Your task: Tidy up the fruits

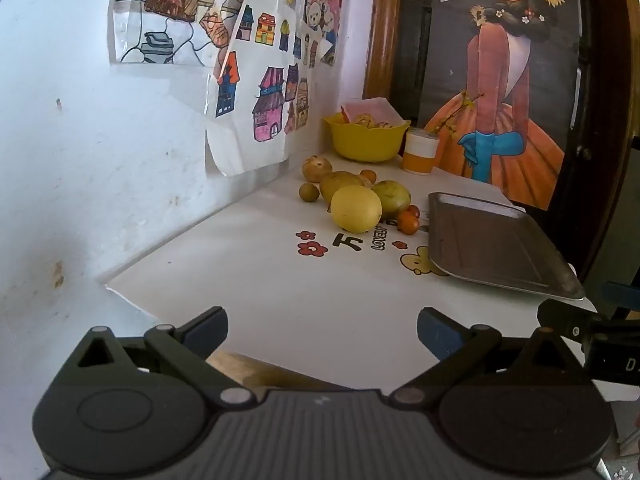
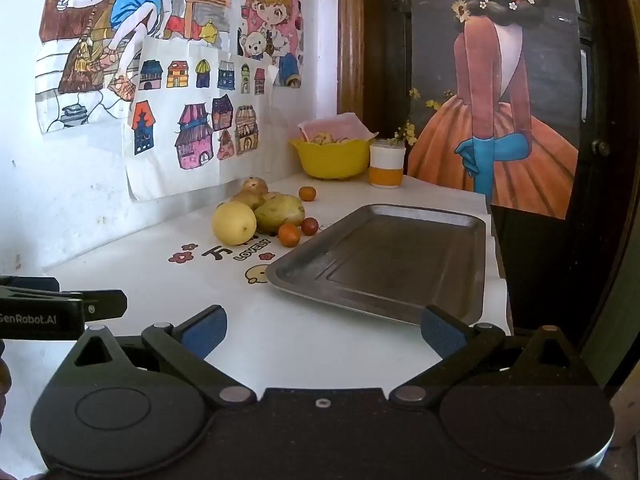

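A heap of fruit lies on the white table near the wall: a large yellow fruit [image 1: 355, 208] [image 2: 233, 223], greenish-brown fruits [image 1: 391, 198] [image 2: 279, 212] and small orange-red ones [image 1: 411, 223] [image 2: 289, 235]. An empty metal tray [image 1: 496, 244] [image 2: 384, 260] sits to the right of the heap. My left gripper [image 1: 322, 332] is open, back from the fruit above the table's near edge. My right gripper [image 2: 323, 330] is open too, in front of the tray's near rim. Neither holds anything.
A yellow bowl [image 1: 366, 140] [image 2: 332, 158] with food stands at the back beside a white and orange cup [image 1: 420, 151] [image 2: 386, 168]. Drawings hang on the left wall; a large poster [image 1: 500, 80] stands behind. The left gripper's body [image 2: 60, 308] shows at the right wrist view's left edge.
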The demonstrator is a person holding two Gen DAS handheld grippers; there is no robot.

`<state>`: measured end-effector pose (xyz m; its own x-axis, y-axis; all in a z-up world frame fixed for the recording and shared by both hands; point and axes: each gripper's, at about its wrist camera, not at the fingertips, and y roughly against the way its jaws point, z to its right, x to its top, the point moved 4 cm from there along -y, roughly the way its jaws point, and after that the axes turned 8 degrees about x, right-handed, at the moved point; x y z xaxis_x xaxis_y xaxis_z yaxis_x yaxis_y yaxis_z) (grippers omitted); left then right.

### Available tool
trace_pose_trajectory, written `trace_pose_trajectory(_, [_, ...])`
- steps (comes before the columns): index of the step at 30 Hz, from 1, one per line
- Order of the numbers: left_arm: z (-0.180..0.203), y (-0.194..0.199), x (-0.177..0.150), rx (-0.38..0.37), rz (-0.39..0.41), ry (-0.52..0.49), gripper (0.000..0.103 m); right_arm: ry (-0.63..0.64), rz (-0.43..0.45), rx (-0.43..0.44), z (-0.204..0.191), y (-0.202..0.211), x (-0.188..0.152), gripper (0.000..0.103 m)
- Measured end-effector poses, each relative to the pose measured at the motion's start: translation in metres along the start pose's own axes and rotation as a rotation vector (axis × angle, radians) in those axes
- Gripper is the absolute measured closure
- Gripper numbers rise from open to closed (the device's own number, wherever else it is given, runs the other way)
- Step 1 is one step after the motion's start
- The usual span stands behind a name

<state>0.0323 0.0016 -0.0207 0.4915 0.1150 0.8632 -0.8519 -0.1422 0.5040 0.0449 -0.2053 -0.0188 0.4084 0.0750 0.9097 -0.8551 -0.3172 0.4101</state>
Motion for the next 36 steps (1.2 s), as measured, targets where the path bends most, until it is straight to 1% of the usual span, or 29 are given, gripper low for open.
trace_pose_trajectory(36, [0.0,-0.0004,0.0004,0.0,-0.004,0.004,0.0,0.003,-0.004,-0.001,0.0004,-0.0002,-0.0009,0.001])
